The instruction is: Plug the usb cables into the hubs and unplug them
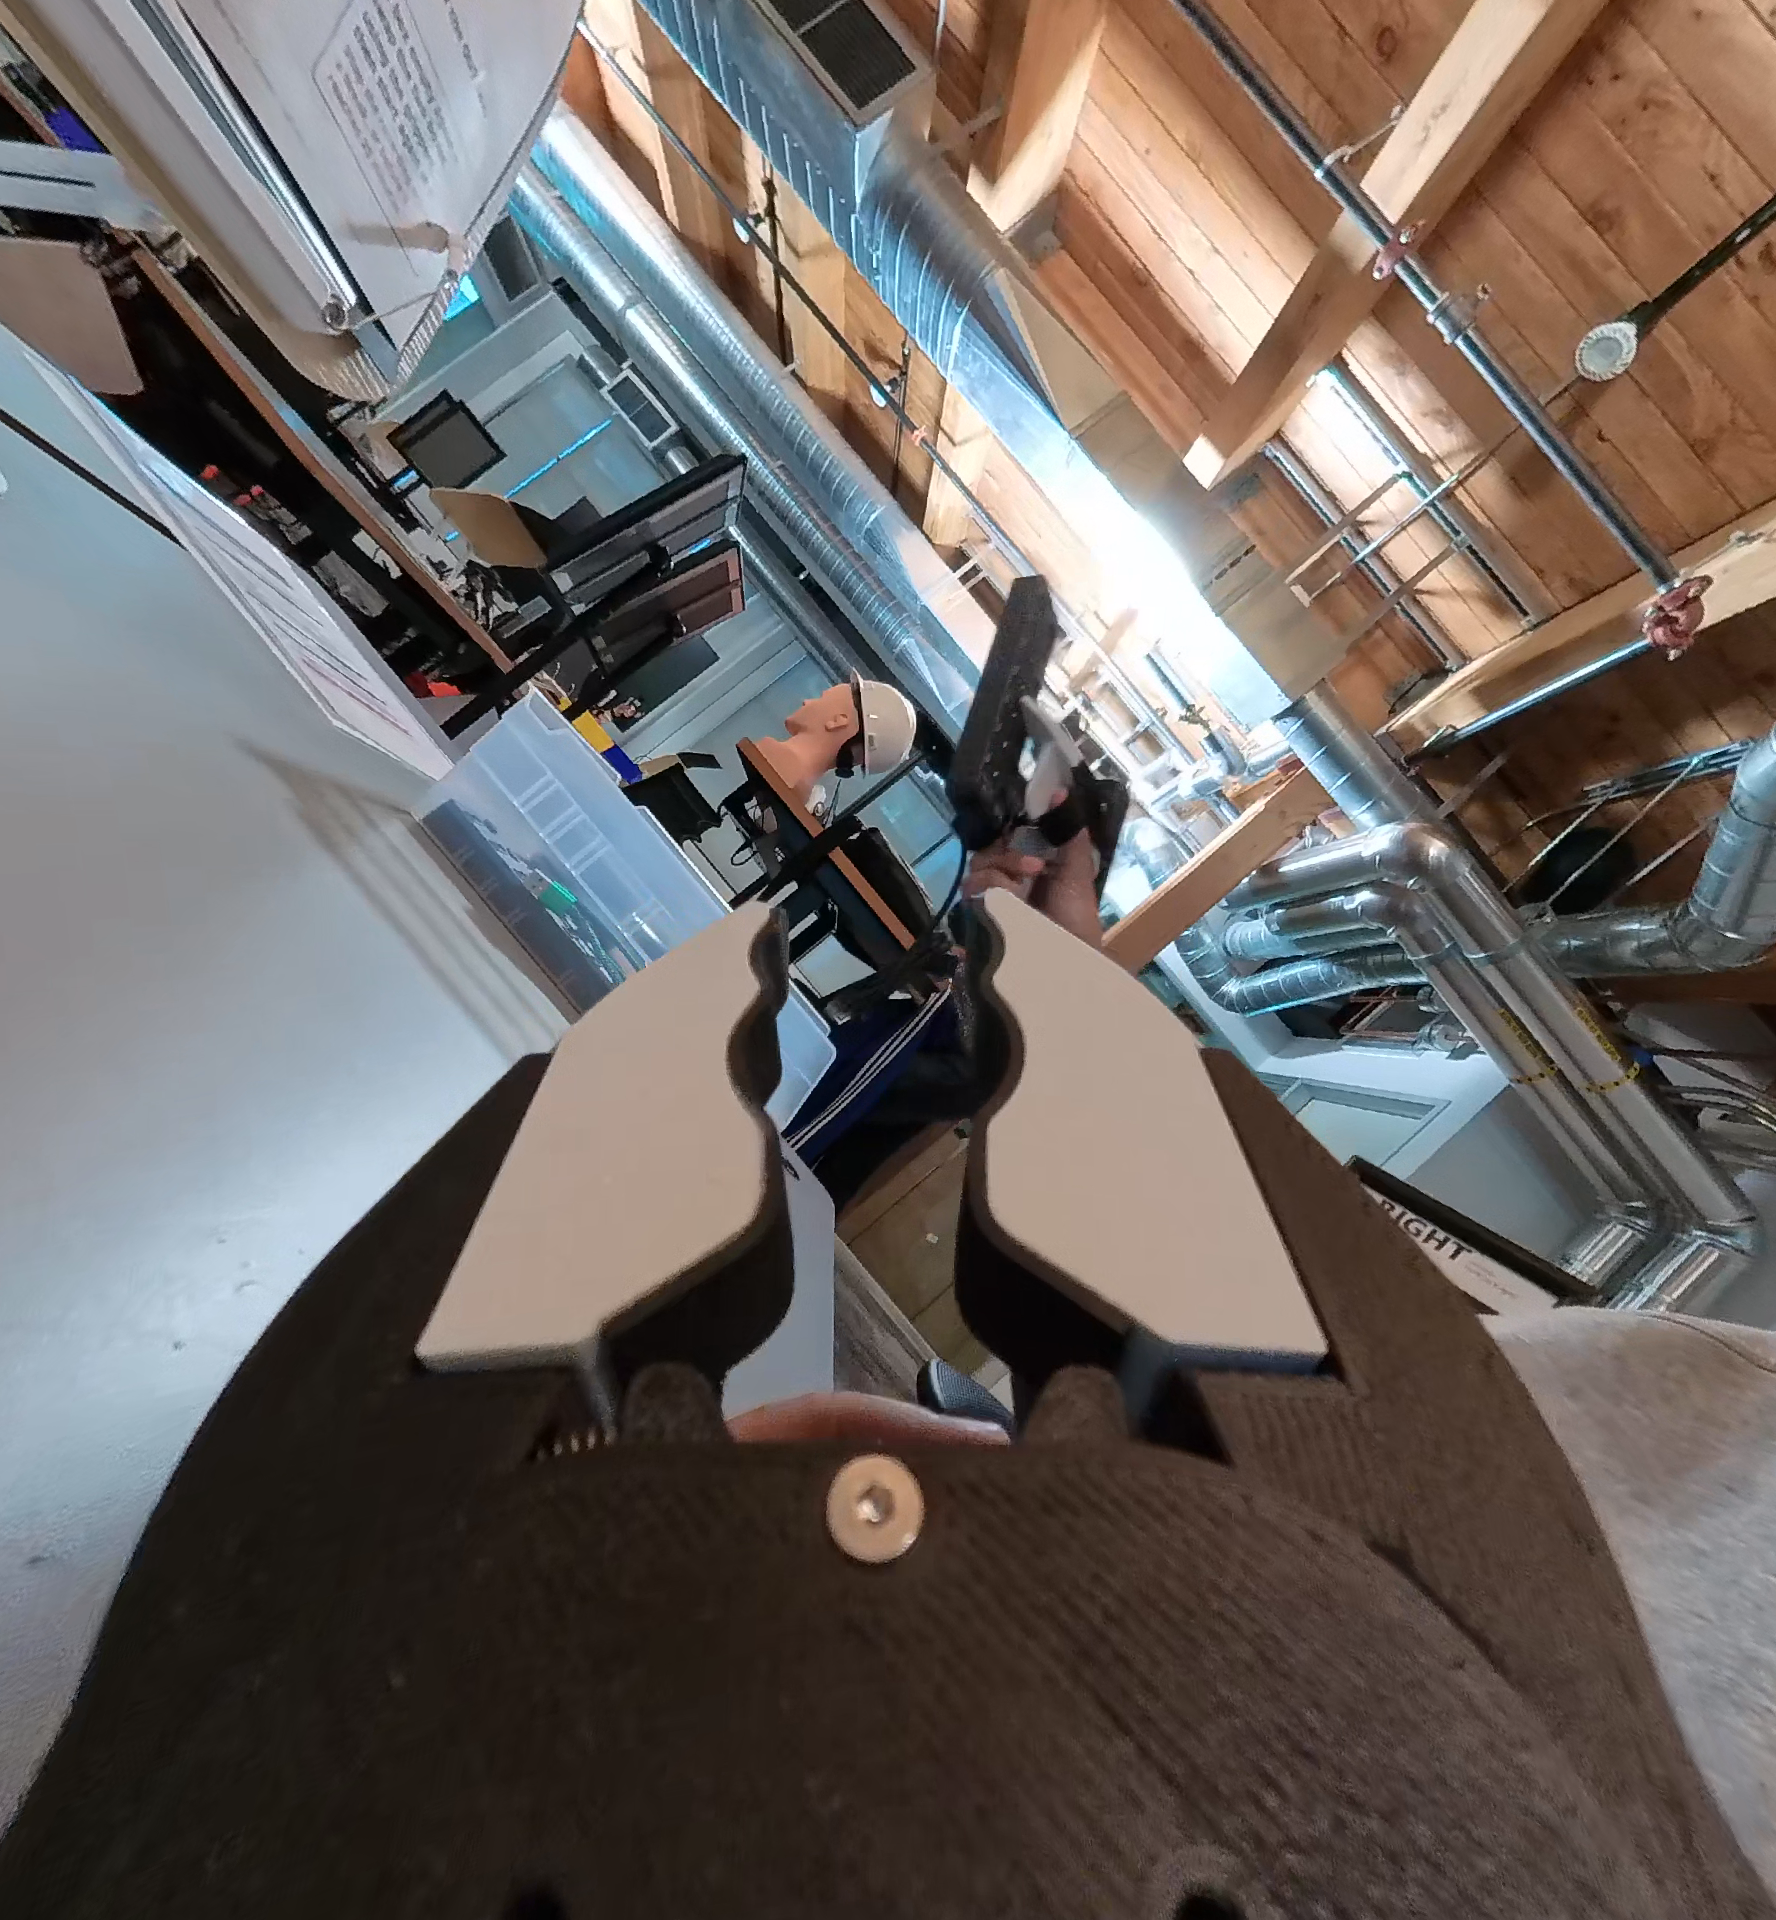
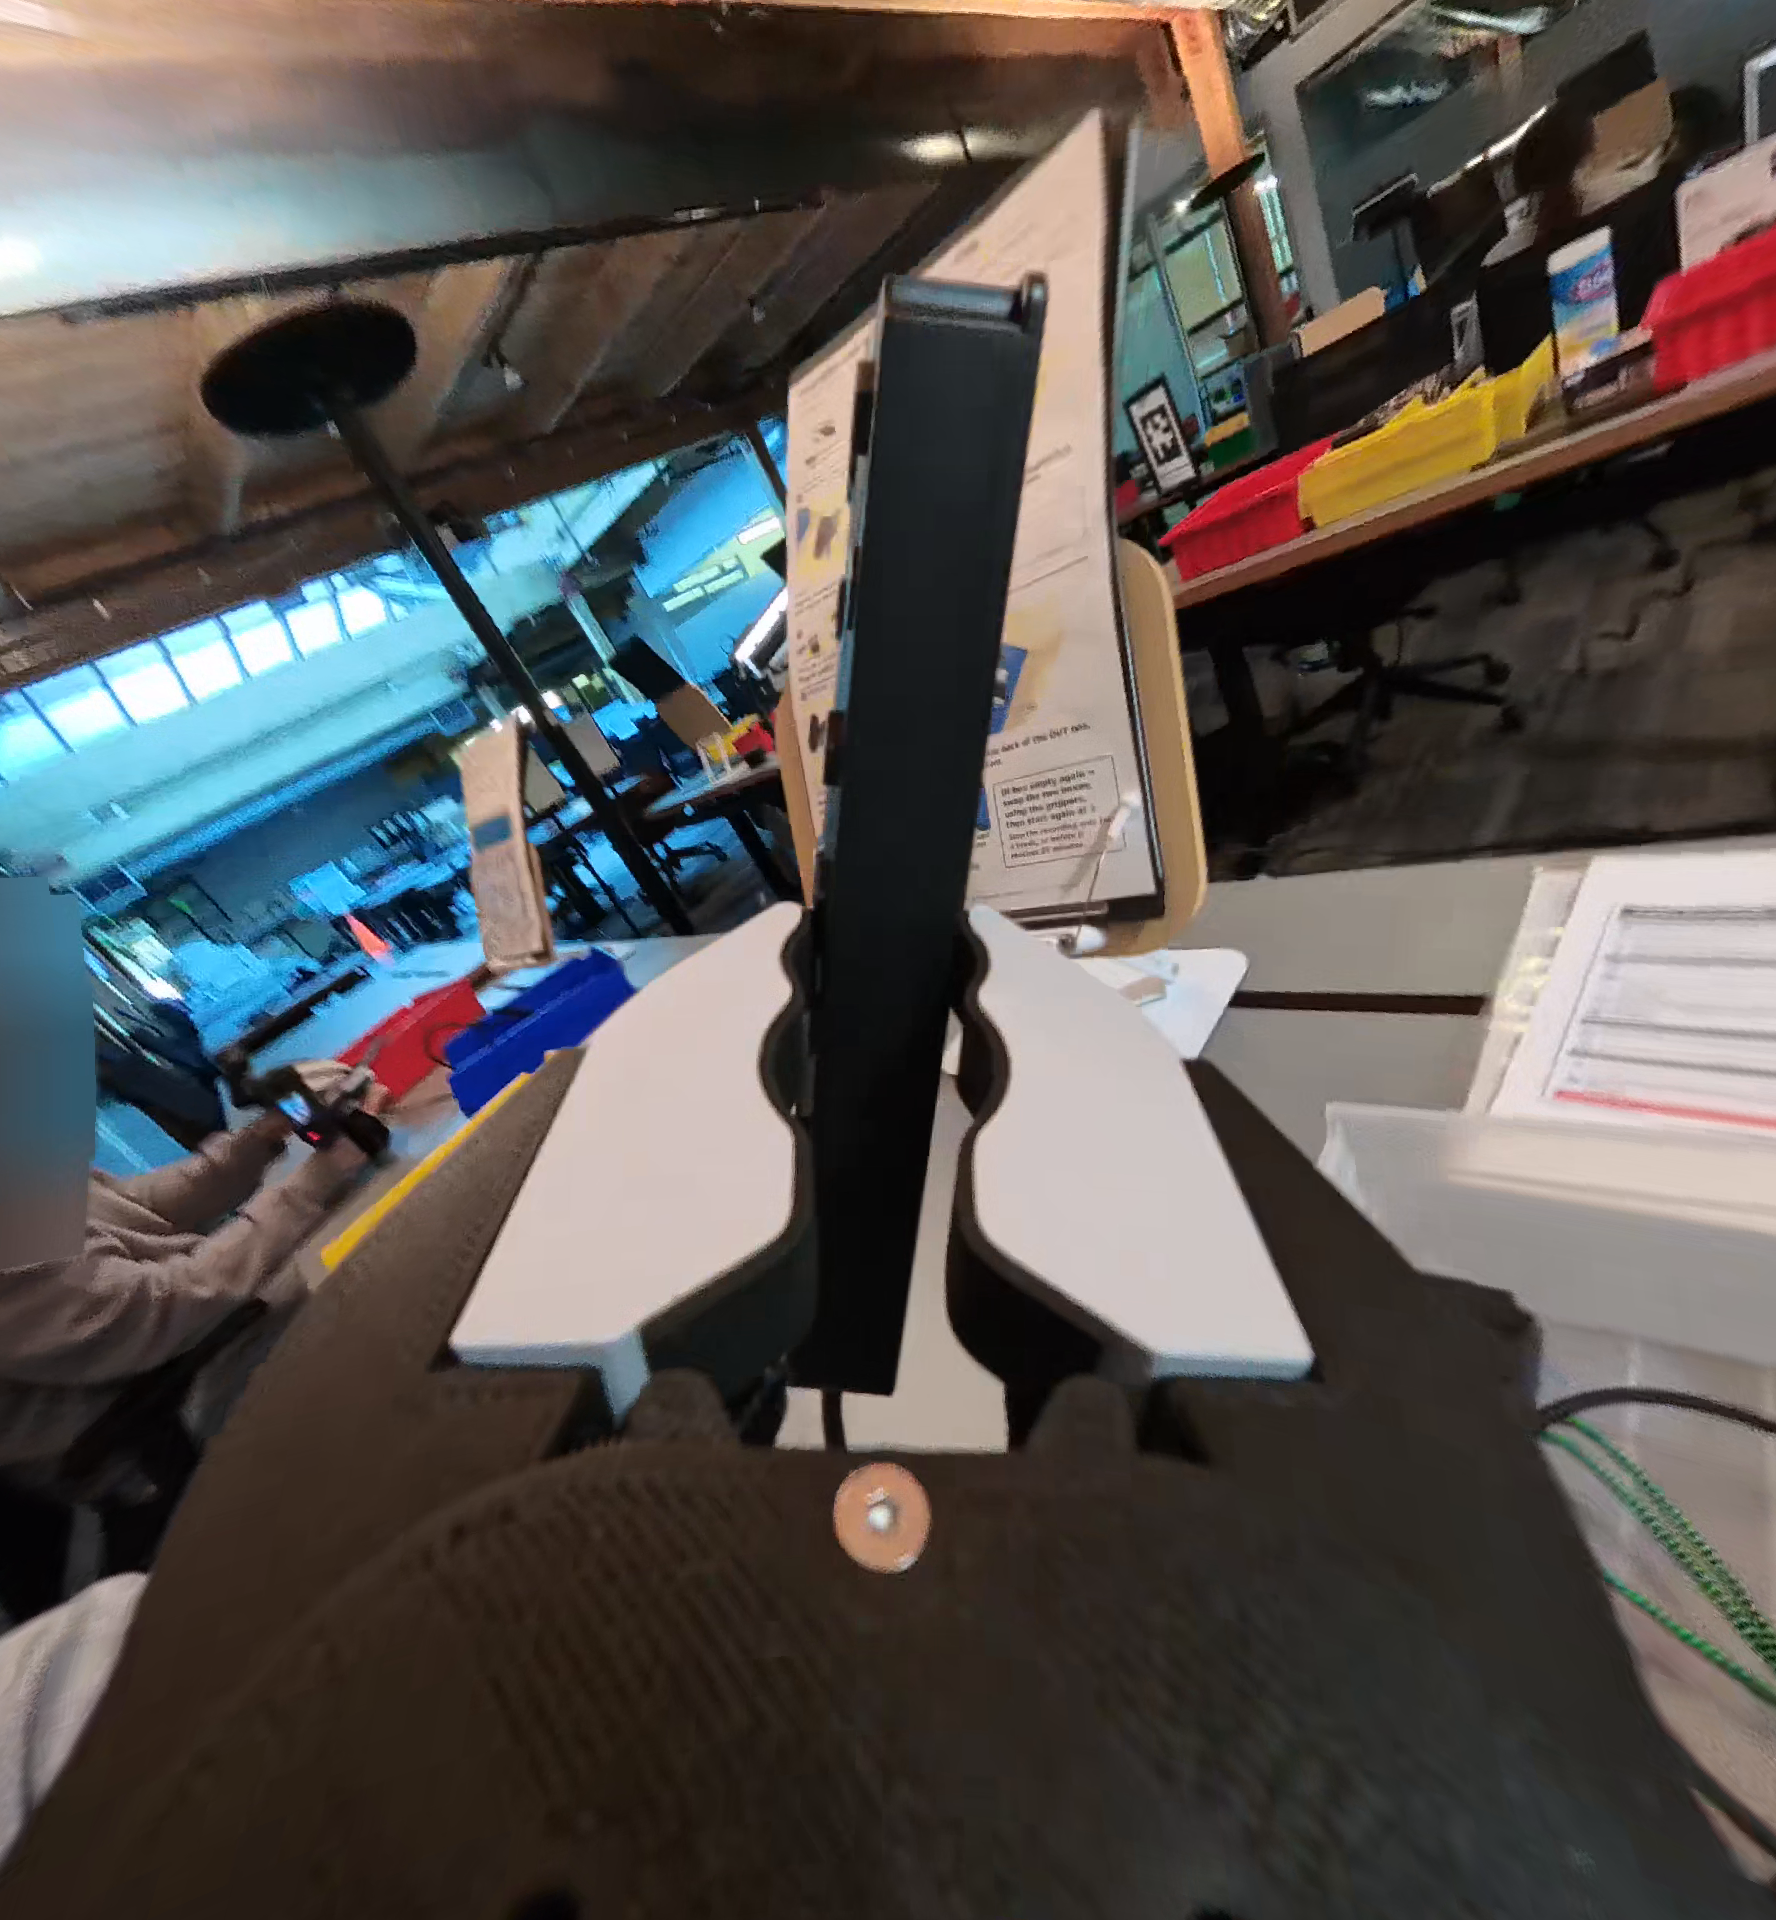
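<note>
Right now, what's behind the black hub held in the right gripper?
Behind the black hub, clamped in the right gripper, stands an instruction board on the grey table. The hub covers the board's left part, and its port side is barely visible.

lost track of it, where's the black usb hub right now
The black usb hub stands upright, clamped in the right gripper; the left wrist view shows it raised toward the ceiling.

Wooden ceiling (image 1: 1486,260) with silver ducts (image 1: 863,343). Mannequin head in white hard hat (image 1: 879,722). Red bins (image 2: 1248,525) and yellow bins (image 2: 1403,457) on long bench. Instruction board (image 2: 1060,623) upright.
</note>
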